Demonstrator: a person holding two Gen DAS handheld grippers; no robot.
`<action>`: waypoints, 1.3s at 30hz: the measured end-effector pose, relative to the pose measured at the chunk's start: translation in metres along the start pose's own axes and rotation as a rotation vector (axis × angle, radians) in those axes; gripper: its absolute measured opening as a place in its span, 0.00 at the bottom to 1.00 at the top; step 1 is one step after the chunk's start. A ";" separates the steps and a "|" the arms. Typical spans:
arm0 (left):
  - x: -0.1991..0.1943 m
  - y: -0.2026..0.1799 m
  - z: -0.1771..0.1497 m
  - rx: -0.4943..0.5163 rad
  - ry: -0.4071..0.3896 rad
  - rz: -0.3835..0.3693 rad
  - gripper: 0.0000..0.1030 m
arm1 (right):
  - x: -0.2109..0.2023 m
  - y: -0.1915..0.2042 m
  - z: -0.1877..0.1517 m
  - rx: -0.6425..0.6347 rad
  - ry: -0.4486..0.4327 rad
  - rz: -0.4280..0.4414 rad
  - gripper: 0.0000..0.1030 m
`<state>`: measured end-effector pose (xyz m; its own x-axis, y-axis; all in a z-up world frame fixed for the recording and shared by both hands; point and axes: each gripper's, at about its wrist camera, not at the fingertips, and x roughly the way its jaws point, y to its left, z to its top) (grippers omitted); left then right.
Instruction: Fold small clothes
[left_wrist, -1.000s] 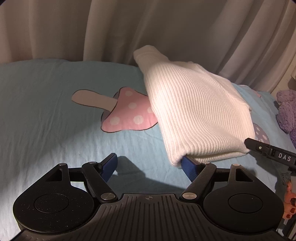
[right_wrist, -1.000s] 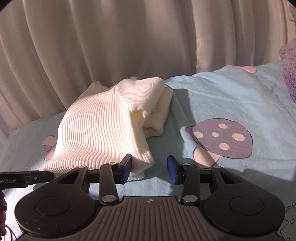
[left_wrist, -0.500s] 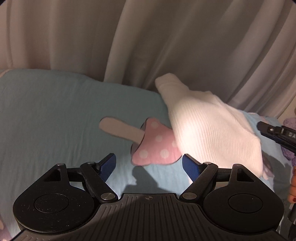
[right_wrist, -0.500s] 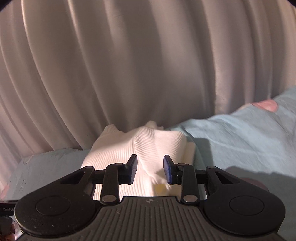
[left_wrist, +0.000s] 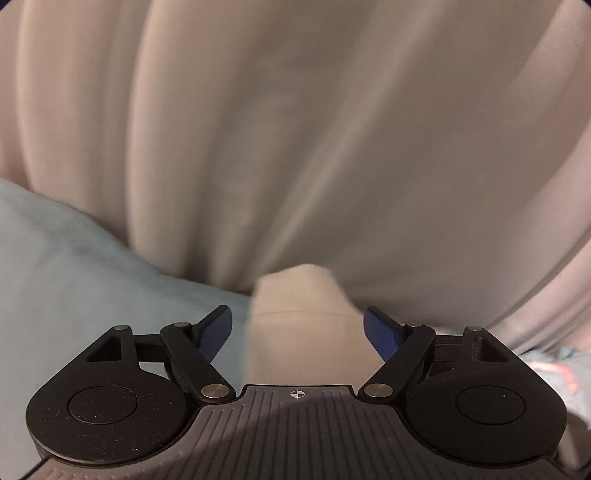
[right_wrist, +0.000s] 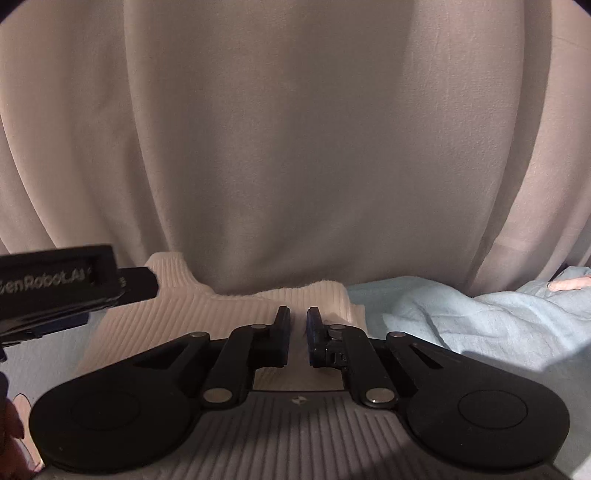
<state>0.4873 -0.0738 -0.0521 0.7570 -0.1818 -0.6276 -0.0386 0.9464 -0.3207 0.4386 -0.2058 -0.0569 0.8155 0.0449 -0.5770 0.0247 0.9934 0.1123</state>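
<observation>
A white ribbed knit sweater lies folded on the light blue sheet, against the curtain. My right gripper is over its far edge, its jaws nearly together with a ridge of the knit pinched between the pads. In the left wrist view, which is blurred, the sweater's narrow end lies between the blue pads of my left gripper. That gripper stands wide open and its pads do not touch the cloth. Part of the left gripper's black frame shows at the left of the right wrist view.
A cream pleated curtain hangs right behind the sweater and fills the upper part of both views. The blue sheet spreads to the left, and lies rumpled to the right in the right wrist view.
Both grippers have moved forward over the sweater toward the curtain. The right jaws have closed onto the knit. The mushroom prints have dropped out of both views.
</observation>
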 end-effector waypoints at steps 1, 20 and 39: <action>0.007 -0.001 -0.002 -0.004 0.016 0.000 0.81 | 0.001 -0.005 0.001 0.036 -0.003 0.004 0.06; 0.006 -0.002 -0.005 0.052 0.077 0.042 0.83 | -0.023 -0.036 -0.013 0.201 -0.004 0.134 0.05; -0.042 0.068 -0.034 -0.124 0.322 -0.416 0.81 | -0.071 -0.153 -0.065 0.655 0.264 0.471 0.60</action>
<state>0.4307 -0.0107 -0.0714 0.4876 -0.6253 -0.6093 0.1301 0.7421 -0.6576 0.3394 -0.3544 -0.0861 0.6652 0.5426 -0.5129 0.1123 0.6063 0.7872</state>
